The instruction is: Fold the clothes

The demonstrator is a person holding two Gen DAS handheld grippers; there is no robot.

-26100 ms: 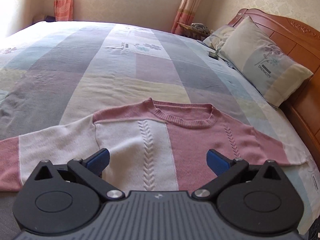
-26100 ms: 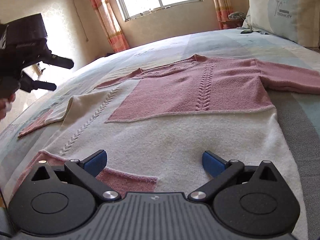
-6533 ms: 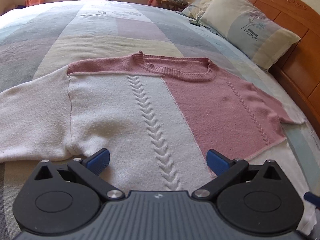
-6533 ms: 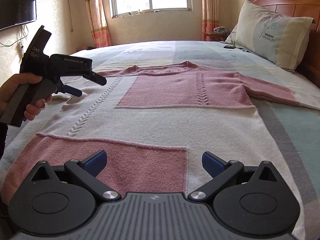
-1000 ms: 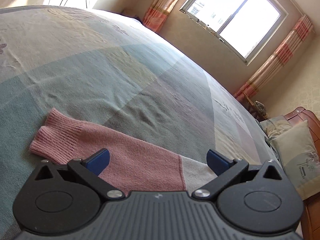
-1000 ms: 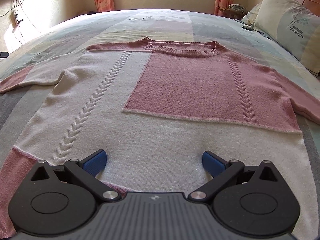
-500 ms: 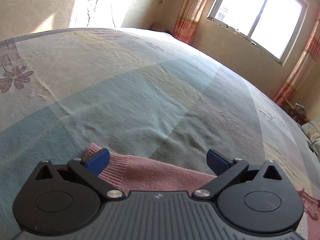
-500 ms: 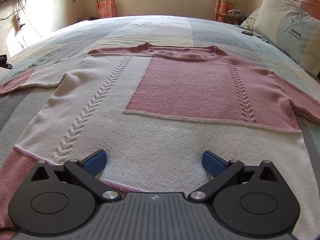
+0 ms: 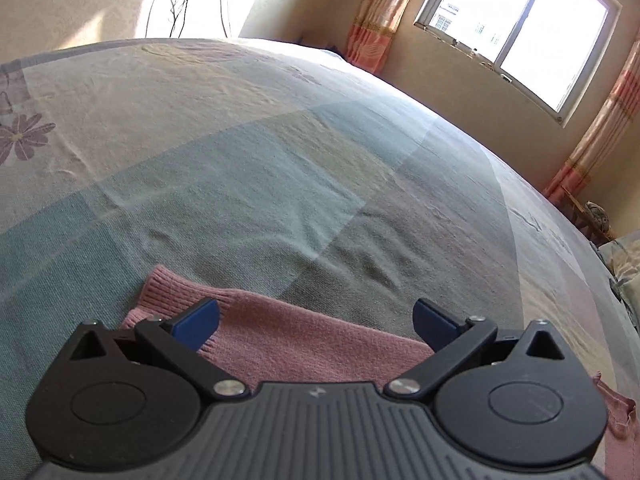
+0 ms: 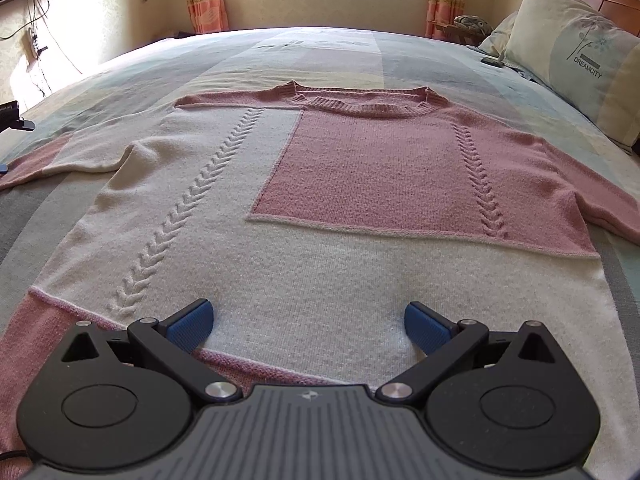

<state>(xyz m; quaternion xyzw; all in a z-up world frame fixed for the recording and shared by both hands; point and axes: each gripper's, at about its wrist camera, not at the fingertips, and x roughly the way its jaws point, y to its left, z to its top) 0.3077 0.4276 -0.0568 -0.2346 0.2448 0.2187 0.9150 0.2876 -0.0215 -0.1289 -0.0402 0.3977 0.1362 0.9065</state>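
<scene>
Both hand-held grippers gape over a sweater spread flat on the bed
Left hand-held gripper [image 9: 315, 319] straddles the pink sleeve cuff [image 9: 168, 286]; right hand-held gripper [image 10: 307, 322] hovers by the sweater [image 10: 320, 208] hem; bed [image 10: 320, 46], pillow [image 10: 576, 52] beyond

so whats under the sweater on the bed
The sweater lies flat on the patchwork bedspread, which shows on the sides and beyond the collar. Whatever sits beneath its body is covered. The left sleeve cuff also rests on that bedspread.
</scene>
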